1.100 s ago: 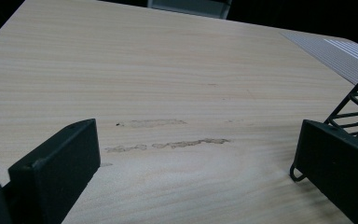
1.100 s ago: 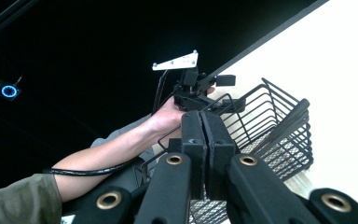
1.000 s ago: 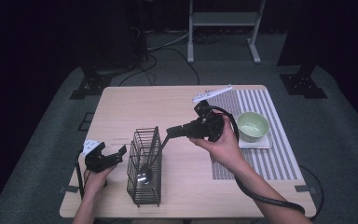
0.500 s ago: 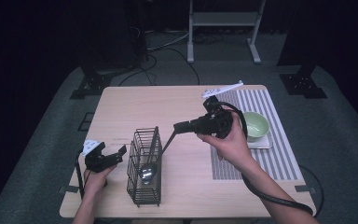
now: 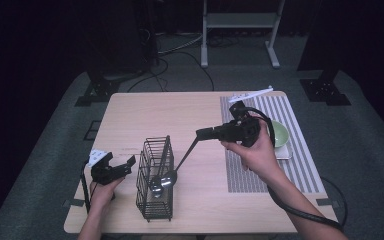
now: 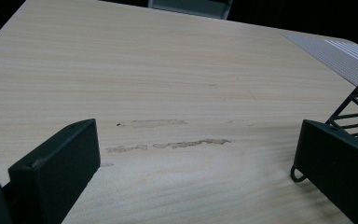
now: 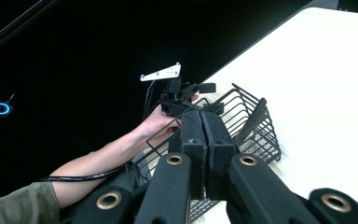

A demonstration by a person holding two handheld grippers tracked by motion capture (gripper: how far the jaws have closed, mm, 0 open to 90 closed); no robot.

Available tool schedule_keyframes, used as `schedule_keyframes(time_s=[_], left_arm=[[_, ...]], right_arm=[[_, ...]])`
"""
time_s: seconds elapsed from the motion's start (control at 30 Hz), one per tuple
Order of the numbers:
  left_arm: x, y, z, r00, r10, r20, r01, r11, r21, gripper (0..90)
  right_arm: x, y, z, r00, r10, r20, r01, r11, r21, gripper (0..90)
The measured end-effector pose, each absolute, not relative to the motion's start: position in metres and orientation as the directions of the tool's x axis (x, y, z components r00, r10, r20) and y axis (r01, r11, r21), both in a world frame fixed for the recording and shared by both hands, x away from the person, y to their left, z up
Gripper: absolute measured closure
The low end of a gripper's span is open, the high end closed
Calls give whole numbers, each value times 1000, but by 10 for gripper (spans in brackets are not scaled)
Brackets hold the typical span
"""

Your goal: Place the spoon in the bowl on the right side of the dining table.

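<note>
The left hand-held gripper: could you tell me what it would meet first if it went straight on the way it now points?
Probably the black wire basket. In the high view the left hand-held gripper points right at the basket's near side, and in the left gripper view the wire already sits at its right jaw. How close is hard to judge.

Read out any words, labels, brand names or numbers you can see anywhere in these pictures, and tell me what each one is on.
None can be read: the wire basket, ladle, green bowl, striped mat and both grippers carry no legible text.
The table shows stains, not writing.
</note>
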State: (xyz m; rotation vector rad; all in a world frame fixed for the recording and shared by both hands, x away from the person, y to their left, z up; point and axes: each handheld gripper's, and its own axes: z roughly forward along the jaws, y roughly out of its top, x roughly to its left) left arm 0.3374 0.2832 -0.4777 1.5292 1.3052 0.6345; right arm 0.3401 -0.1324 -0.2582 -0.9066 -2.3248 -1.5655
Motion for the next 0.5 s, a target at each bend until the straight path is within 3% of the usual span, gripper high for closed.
schedule_keyframes(time_s=[0.5], left_arm=[[337,283,-478,283,938,-200,420,66,905,0]], right_arm=[[341,-154,-264,-771,405,492,605,224,764,885]])
